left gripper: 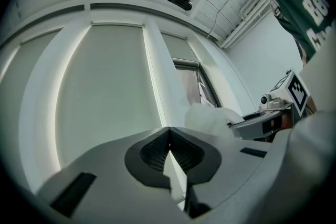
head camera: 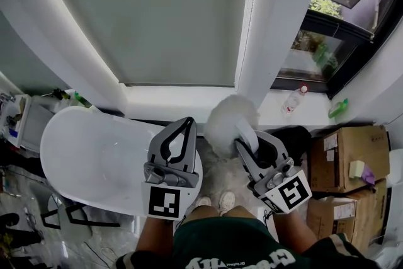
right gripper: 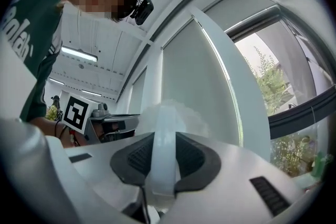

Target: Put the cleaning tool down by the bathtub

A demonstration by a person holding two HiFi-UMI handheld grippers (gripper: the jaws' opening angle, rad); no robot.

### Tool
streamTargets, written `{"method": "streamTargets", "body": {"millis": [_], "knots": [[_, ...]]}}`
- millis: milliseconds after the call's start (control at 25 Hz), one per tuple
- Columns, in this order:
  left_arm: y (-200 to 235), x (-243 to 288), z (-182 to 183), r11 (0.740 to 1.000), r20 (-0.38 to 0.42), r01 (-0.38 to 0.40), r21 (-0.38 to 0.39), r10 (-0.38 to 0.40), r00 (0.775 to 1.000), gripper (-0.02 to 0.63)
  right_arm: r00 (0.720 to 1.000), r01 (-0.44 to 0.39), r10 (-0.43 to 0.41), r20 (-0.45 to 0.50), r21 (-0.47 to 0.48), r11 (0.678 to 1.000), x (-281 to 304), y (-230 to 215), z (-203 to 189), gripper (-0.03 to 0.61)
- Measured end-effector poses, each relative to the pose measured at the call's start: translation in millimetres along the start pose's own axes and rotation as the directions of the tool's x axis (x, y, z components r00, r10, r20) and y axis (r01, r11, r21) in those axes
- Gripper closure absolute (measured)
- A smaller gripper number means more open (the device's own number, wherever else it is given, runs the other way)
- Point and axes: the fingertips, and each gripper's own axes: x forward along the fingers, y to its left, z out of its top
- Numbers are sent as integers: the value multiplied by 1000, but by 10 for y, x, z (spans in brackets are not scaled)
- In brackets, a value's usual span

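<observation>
- At the far left edge a cluttered rack (head camera: 17, 120) stands beside the white bathtub (head camera: 88, 154), which lies slantwise at the lower left with its basin bare
- The left gripper (head camera: 187, 123) overlaps the bathtub's right end in the head view and points toward the wall; in the left gripper view its jaws meet at the tips with nothing between them
- Above both grippers a pale roller blind (head camera: 164, 9) covers the wide window, and a white ledge (head camera: 157, 97) runs under it
- The cleaning tool (head camera: 232, 118), a fluffy white duster on a flat white handle (right gripper: 164, 155), is up in the air just right of the bathtub's end; its fluffy head shows in front of the ledge and the foot of the white pillar (head camera: 271, 22), and it rests on nothing
- The right gripper (head camera: 250, 139) is clamped on the handle: in the right gripper view the handle runs up between the two dark pads, which press on both its sides, and the fluff rises beyond the tips
- The person's shoes (head camera: 217, 201) stand on the marbled floor, low between the two grippers
- Right of the tool a clear bottle (head camera: 294, 99) with a red cap sits on the ledge, with a green bottle (head camera: 338, 108) farther right, both under a dark-framed window (head camera: 327, 41) with greenery outside
- Cardboard boxes (head camera: 349, 157) are stacked at the far right
</observation>
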Motion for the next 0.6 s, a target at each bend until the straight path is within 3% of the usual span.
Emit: {"method": "streamTargets", "body": {"millis": [320, 600], "knots": [[172, -15, -115, 997, -26, -77, 12, 78, 997, 607, 999, -43, 44, -22, 15, 999, 156, -35, -190, 483], [452, -33, -260, 997, -32, -66, 34, 67, 997, 607, 999, -8, 10, -42, 65, 998, 478, 2, -335, 483]]}}
